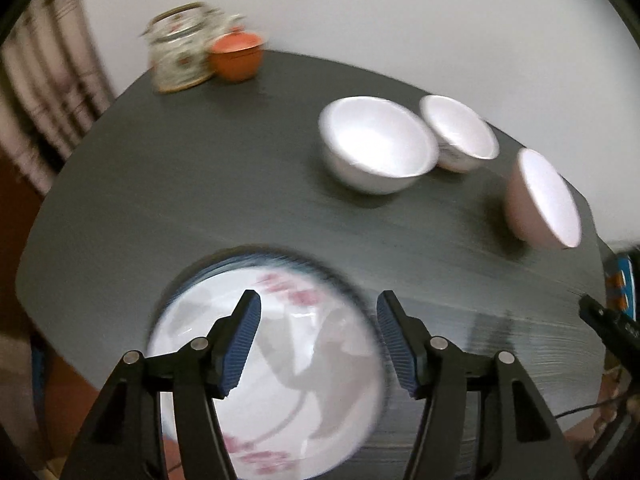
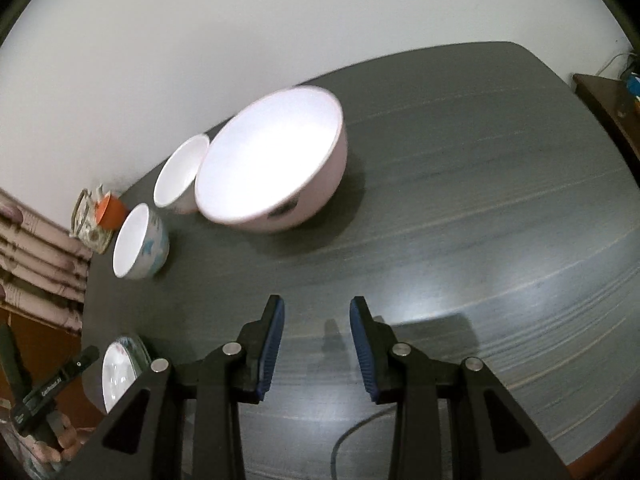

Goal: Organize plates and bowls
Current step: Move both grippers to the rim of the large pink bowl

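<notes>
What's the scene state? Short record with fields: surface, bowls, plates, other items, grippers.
surface: dark table
bowls: pink bowl, two white bowls, all apart from grippers
plates: plate stack, floral plate on top
other items: patterned teapot, orange lidded cup
left gripper: open, empty, above plates
right gripper: open, empty

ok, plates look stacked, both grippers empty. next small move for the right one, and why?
Probably bring the right gripper forward to the pink bowl: its jaws hold nothing, and that bowl stands apart from the two small bowls on the table, unstacked.
</notes>
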`<state>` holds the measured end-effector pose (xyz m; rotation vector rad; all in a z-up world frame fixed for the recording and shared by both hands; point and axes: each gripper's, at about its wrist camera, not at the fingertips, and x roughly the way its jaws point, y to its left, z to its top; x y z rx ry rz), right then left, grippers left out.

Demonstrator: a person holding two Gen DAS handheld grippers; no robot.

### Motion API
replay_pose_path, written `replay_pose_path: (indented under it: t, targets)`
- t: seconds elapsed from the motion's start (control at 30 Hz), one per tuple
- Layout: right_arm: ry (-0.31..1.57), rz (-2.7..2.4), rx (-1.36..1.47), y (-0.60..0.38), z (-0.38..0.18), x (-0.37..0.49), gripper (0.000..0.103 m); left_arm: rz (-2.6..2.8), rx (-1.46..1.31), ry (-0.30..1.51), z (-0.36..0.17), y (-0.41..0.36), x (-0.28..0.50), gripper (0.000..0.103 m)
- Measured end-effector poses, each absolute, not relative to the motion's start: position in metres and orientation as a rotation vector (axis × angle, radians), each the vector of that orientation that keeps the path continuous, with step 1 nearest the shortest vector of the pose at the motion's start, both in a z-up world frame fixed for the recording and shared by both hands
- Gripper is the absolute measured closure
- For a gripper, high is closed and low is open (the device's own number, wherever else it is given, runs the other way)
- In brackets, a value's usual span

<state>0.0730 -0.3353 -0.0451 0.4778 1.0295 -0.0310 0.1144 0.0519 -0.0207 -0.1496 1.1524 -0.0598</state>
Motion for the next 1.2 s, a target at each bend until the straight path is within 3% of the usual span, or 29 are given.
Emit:
replay_pose_path:
  t: [0.2, 0.3, 1.2]
  targets:
    - [1.009, -0.040, 0.486, -0.350, -0.036, 0.093, 0.067, -0.186, -0.135, 1.162, -0.011, -0.012, 0.144, 0.043]
    - [0.984, -0.055, 0.512, -0.360, -0.032, 0.101, 0.057, -0.223, -0.148, 1.157, -0.010, -0.034, 0.155, 0.043]
    - [1.045, -0.101, 0.551, -0.382, -0.060, 0.180, 0.057, -0.279, -0.271, 1.271, -0.047, -0.136, 0.259, 0.041]
